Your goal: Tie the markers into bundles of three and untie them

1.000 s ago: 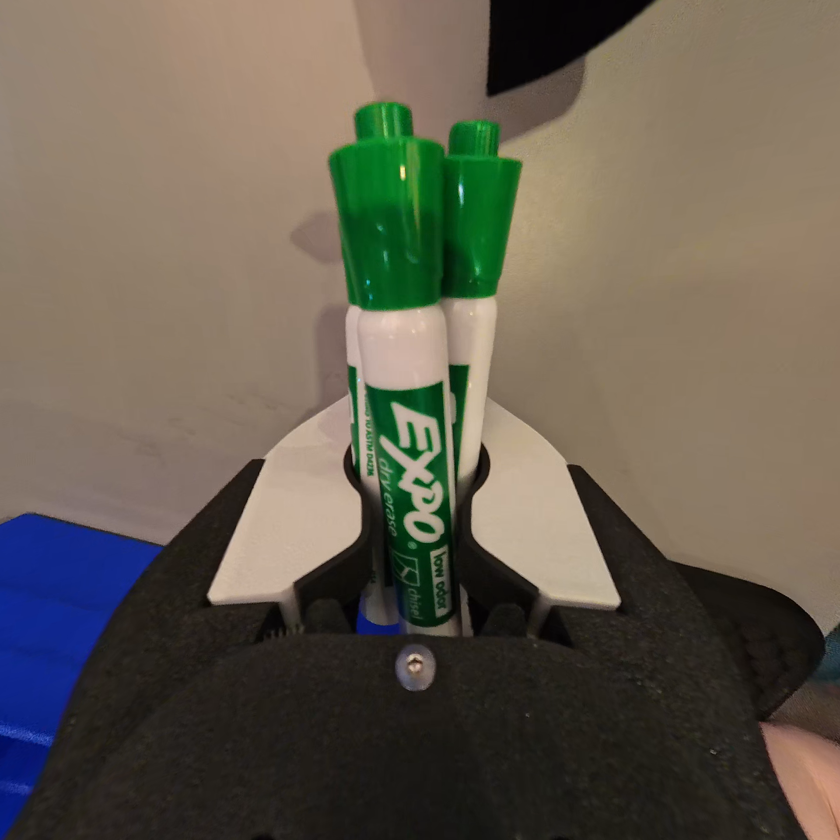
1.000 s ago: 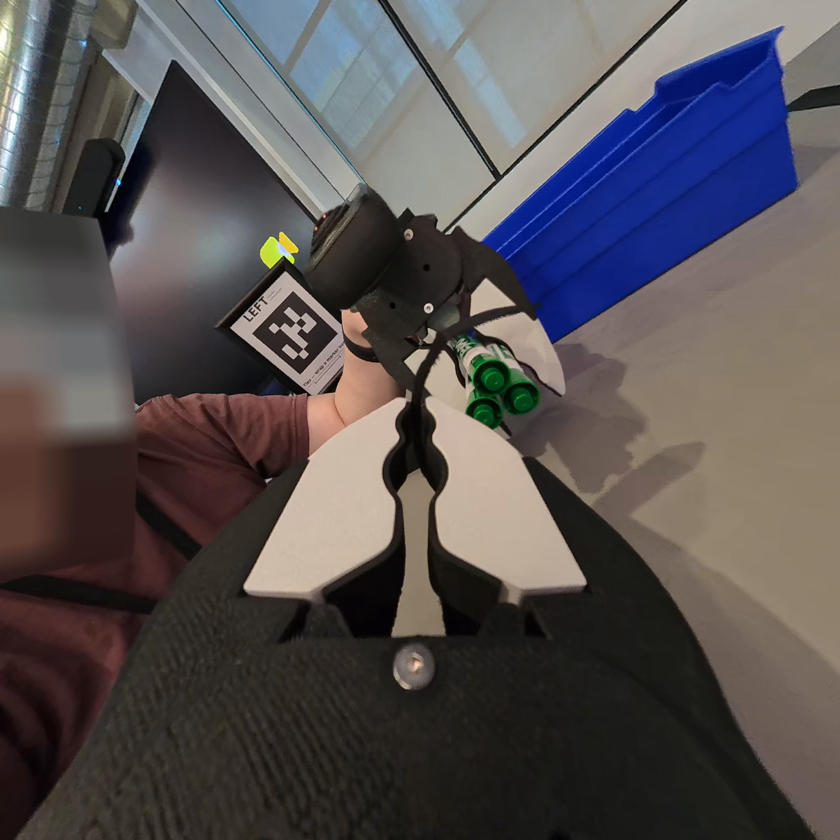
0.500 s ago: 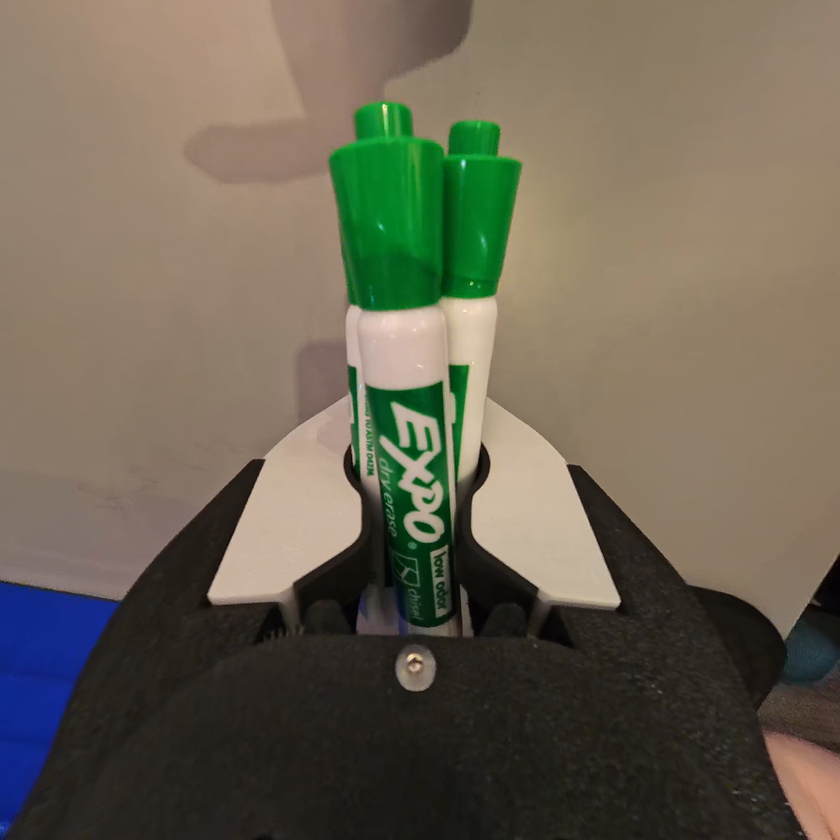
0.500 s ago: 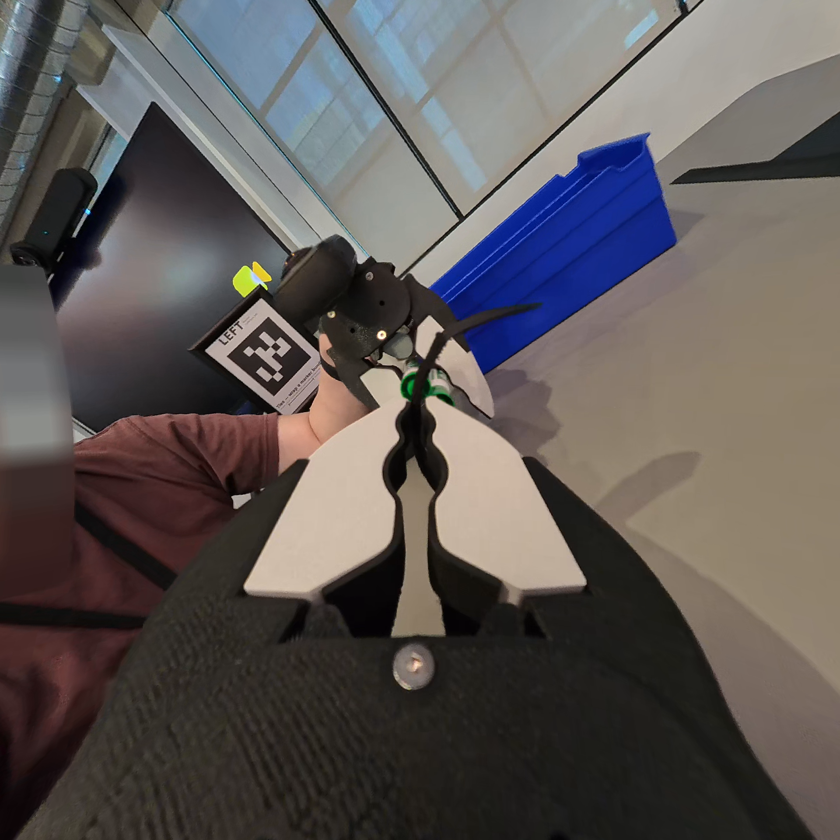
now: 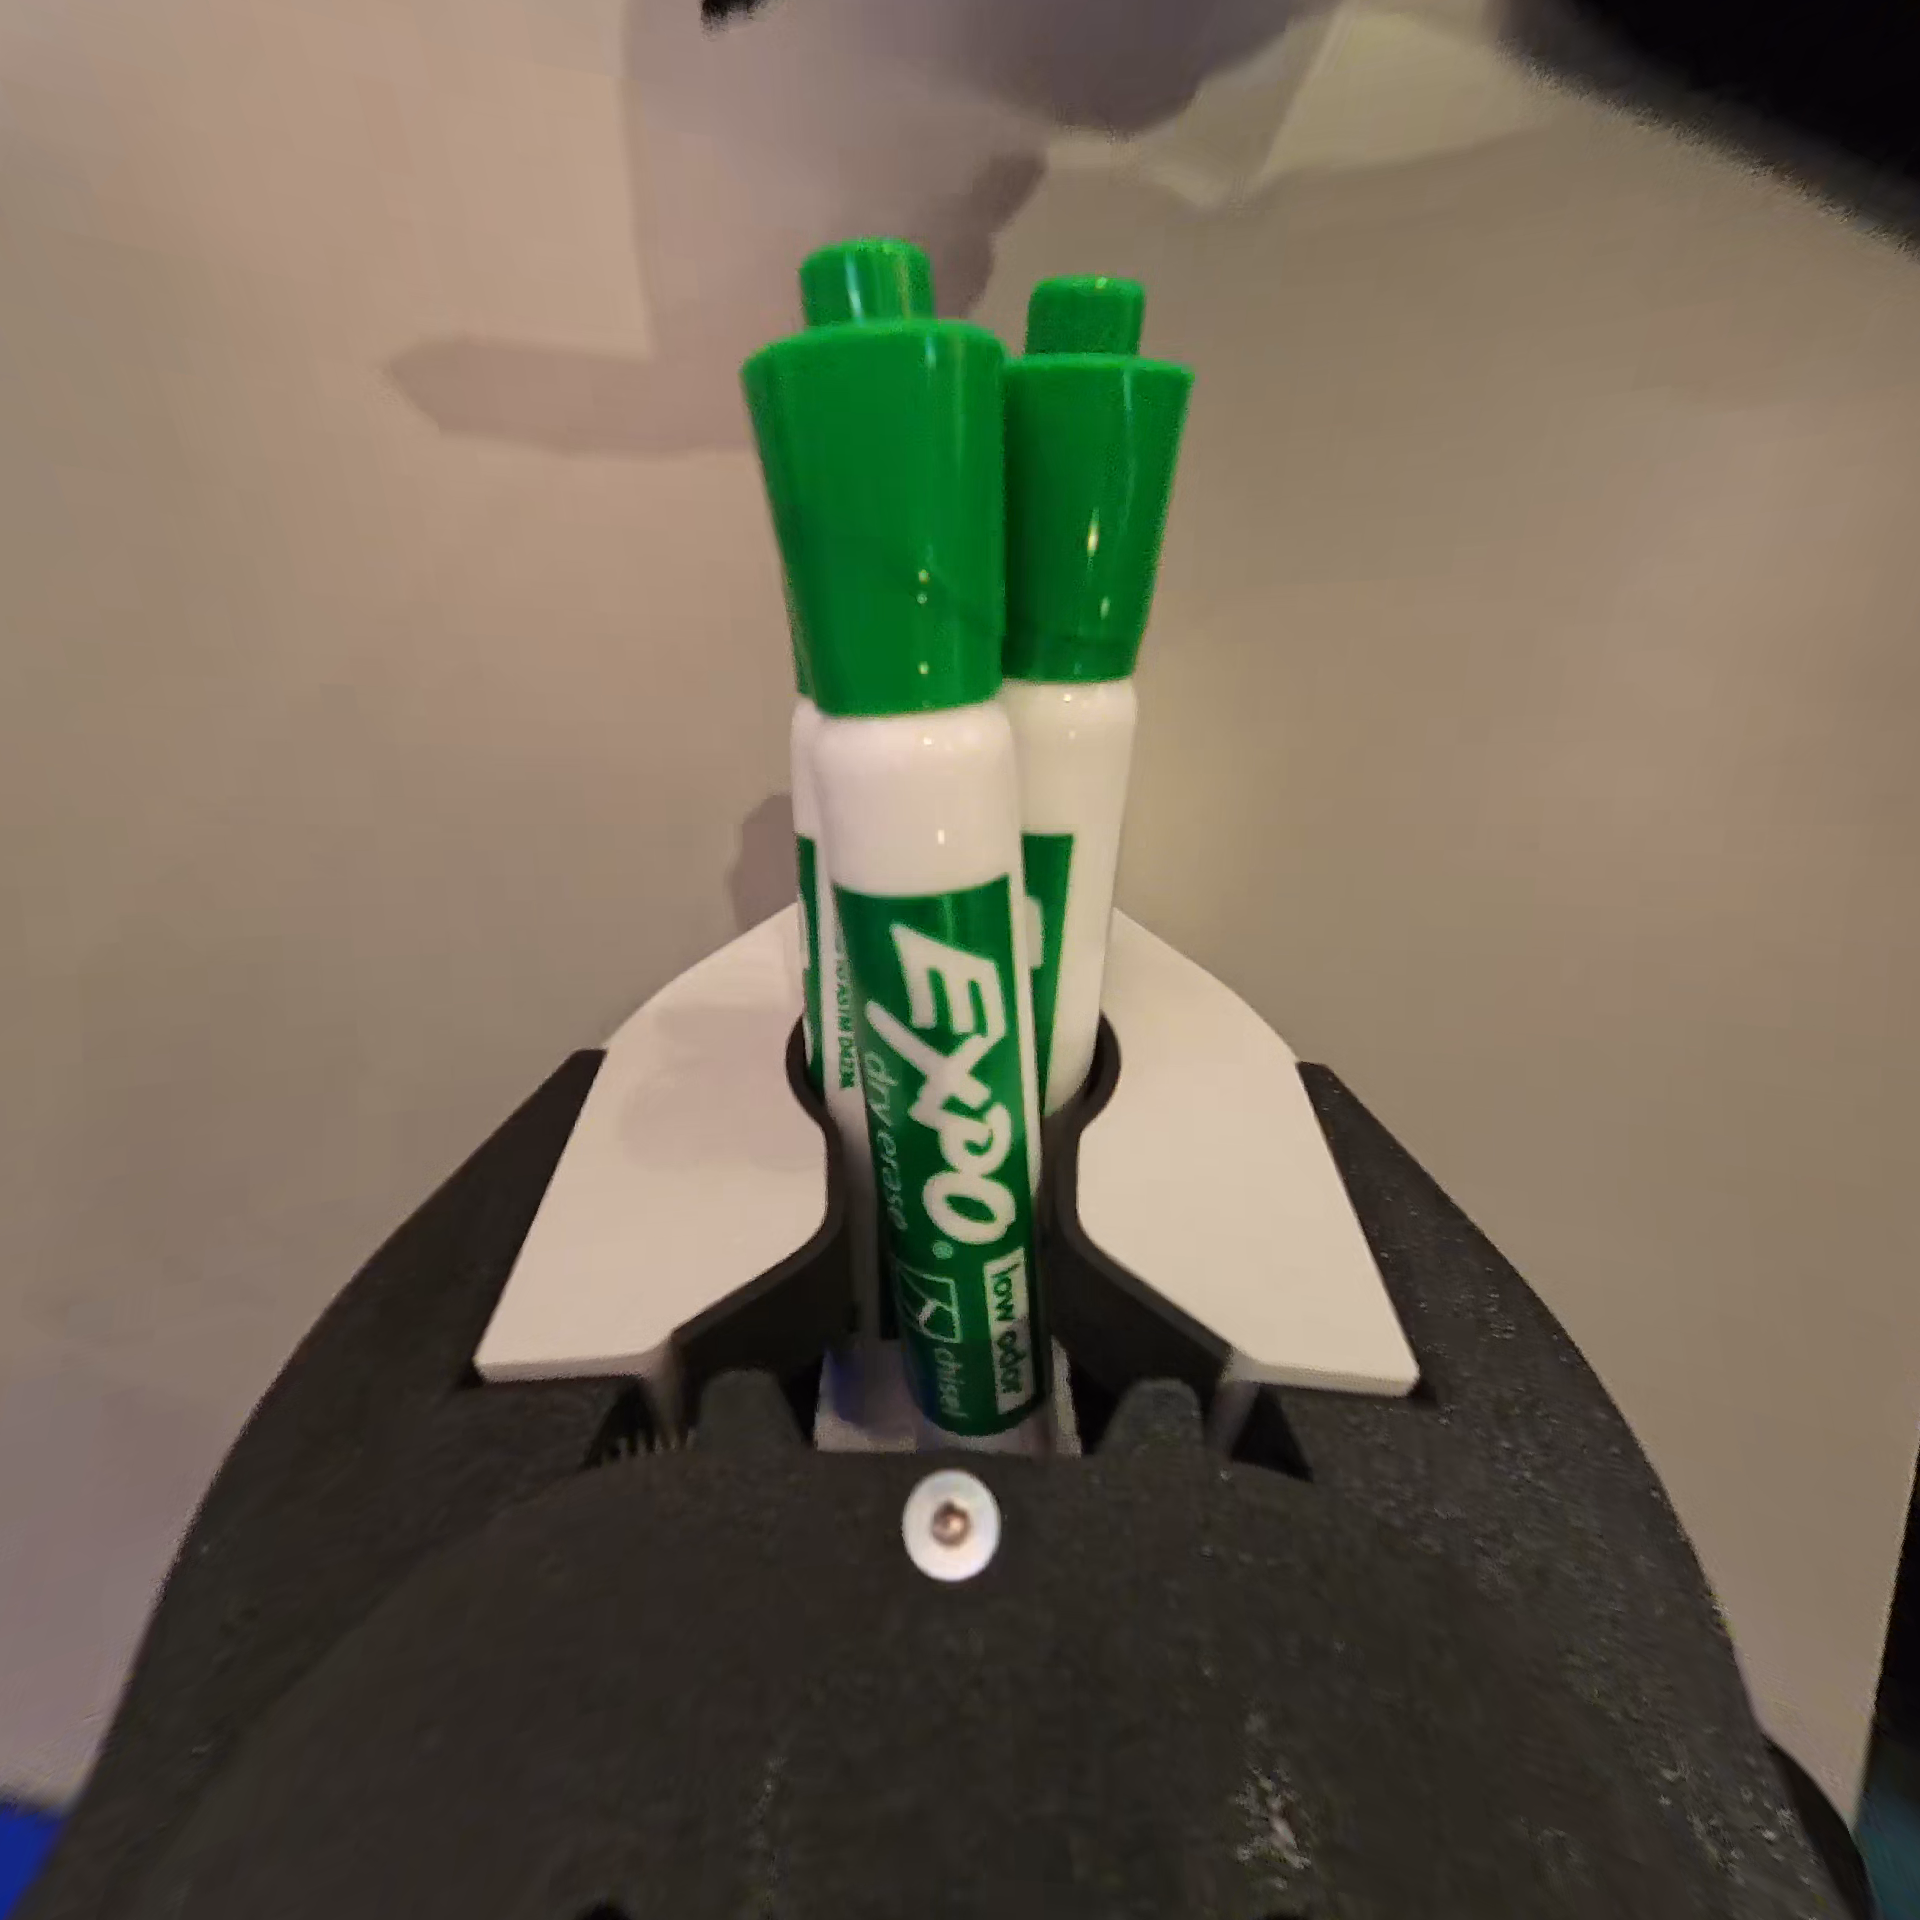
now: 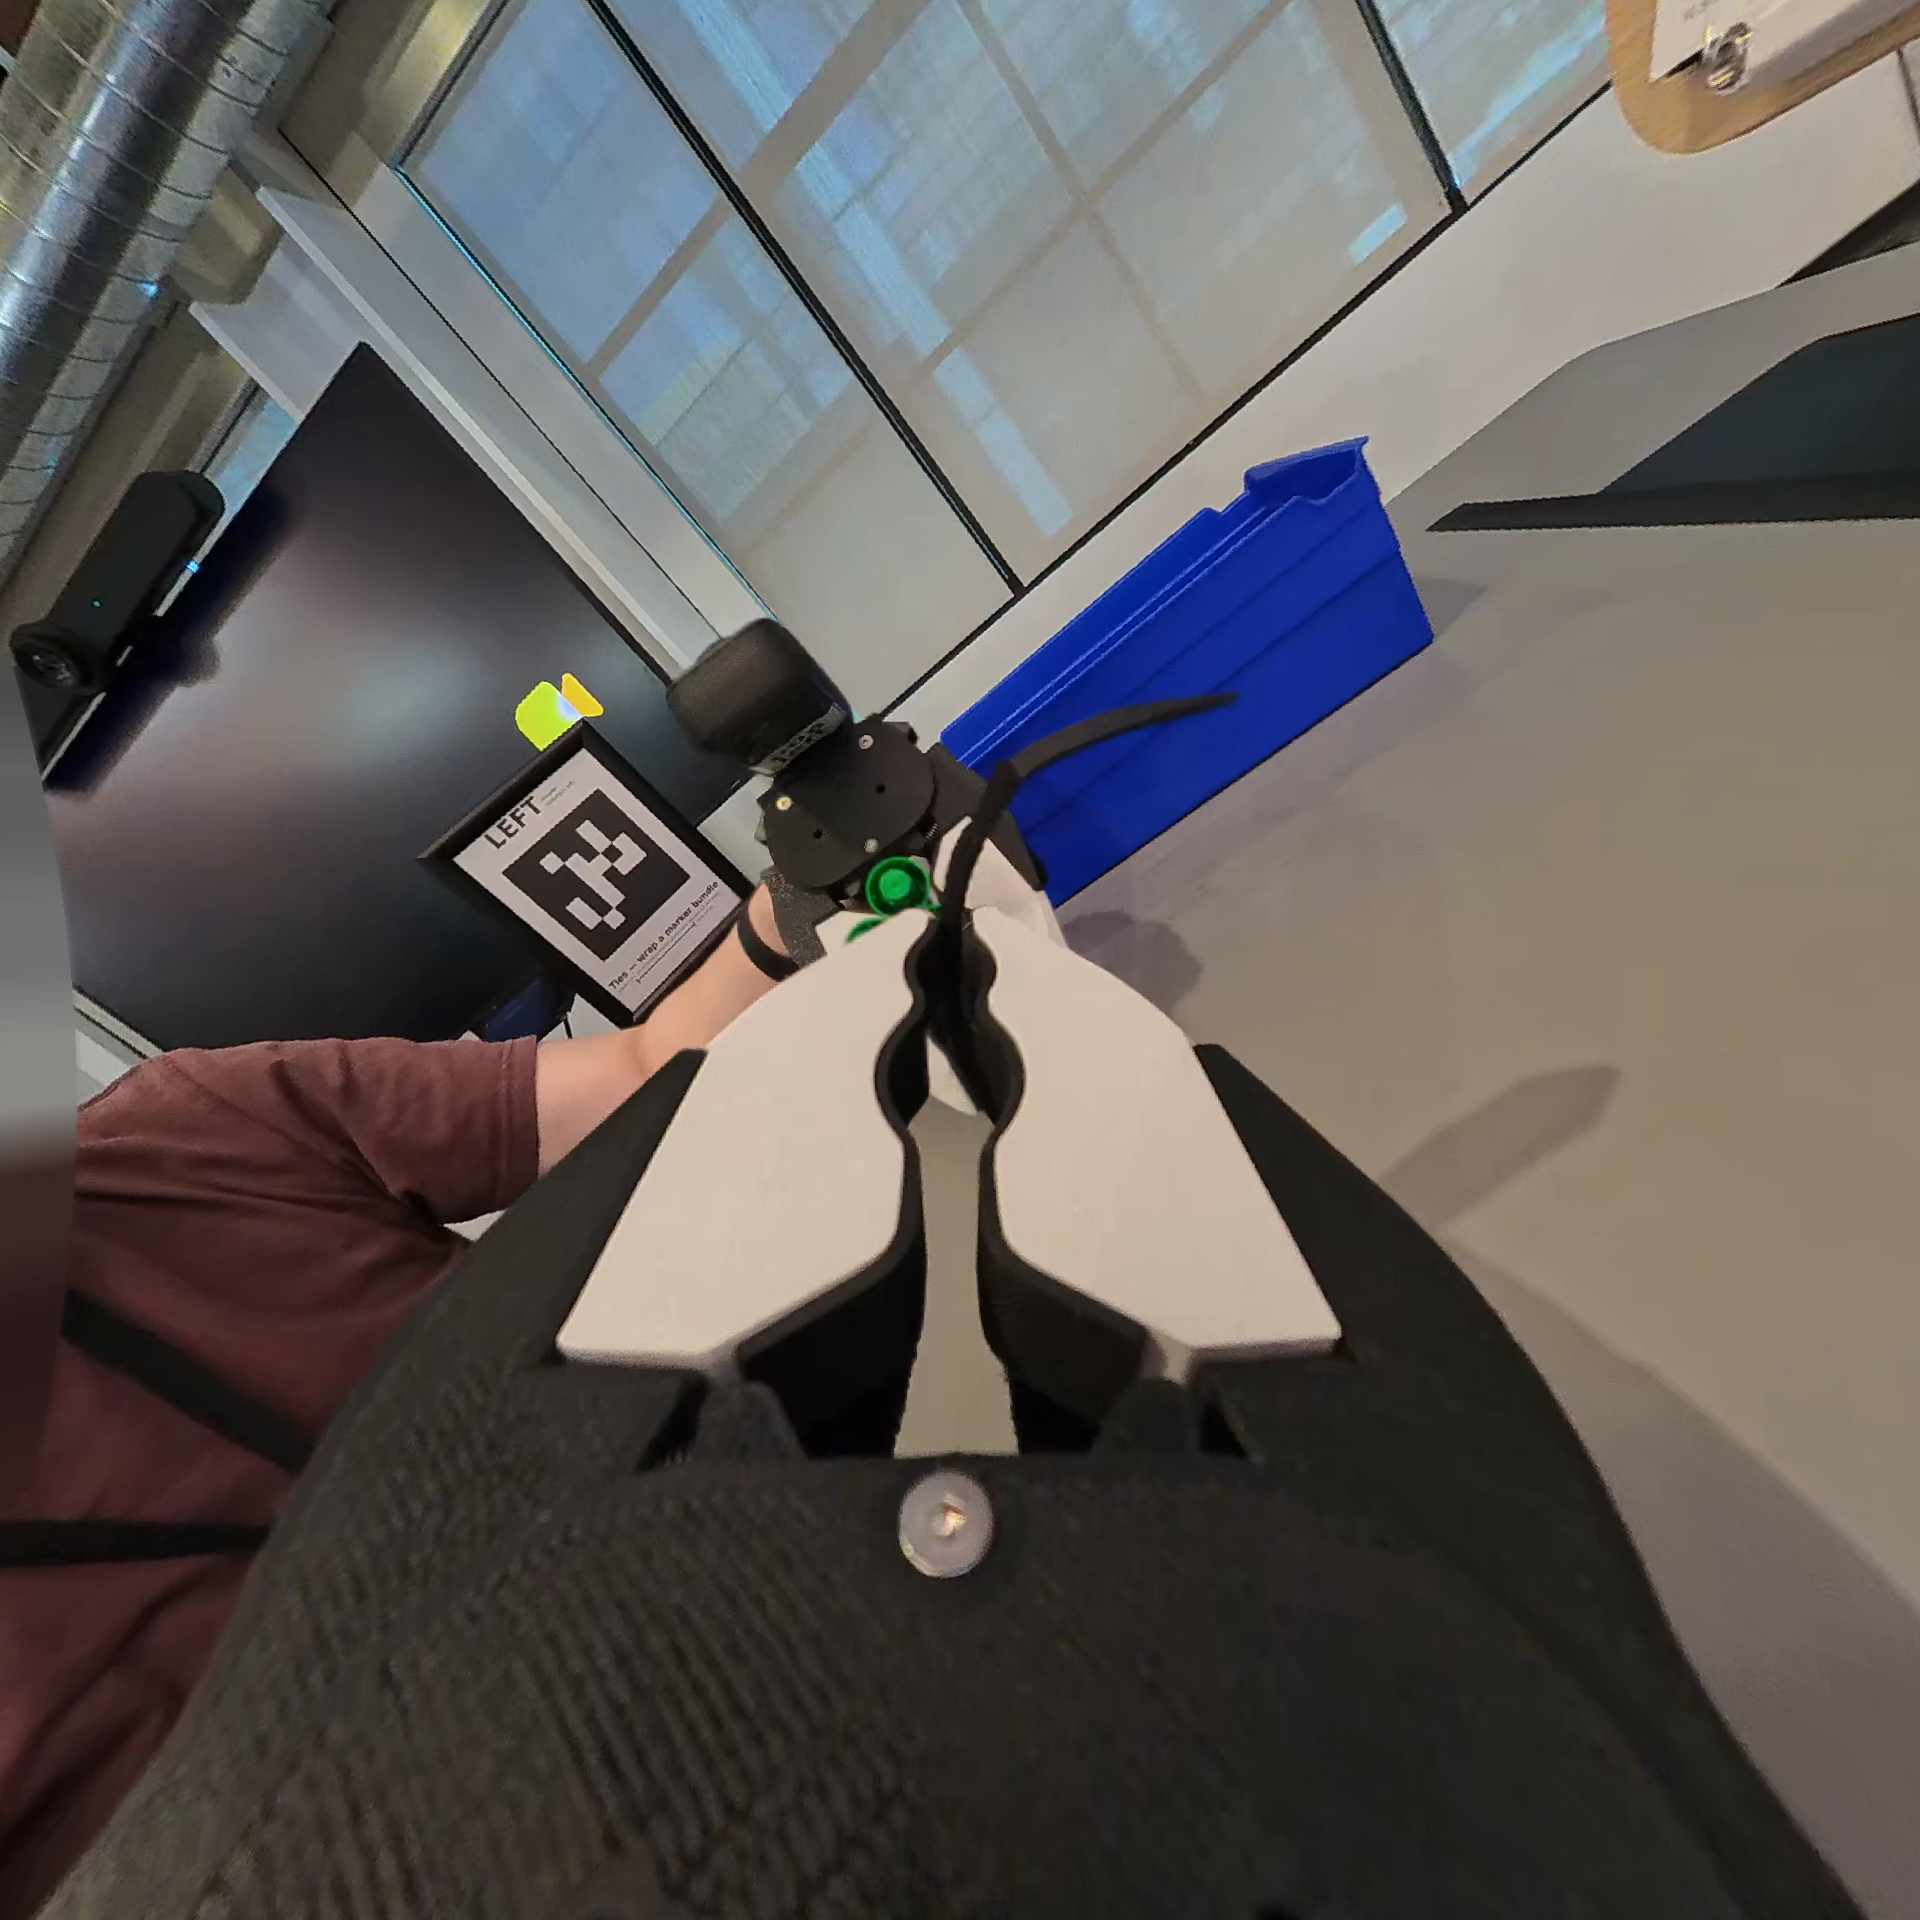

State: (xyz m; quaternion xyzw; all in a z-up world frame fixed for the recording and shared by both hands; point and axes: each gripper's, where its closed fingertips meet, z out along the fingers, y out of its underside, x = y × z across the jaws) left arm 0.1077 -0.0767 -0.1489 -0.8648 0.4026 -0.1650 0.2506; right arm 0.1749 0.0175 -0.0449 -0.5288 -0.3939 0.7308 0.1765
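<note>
Jaws of the left gripper (image 5: 951, 1049) clamp three green-capped markers (image 5: 935, 1039) by their barrels, caps toward 12 o'clock. Right gripper (image 6: 951, 961) jaws pinch a thin black tie (image 6: 1049, 743), limp and likely slippery; hold near its end. Whether it already circles the markers is hidden.
</note>
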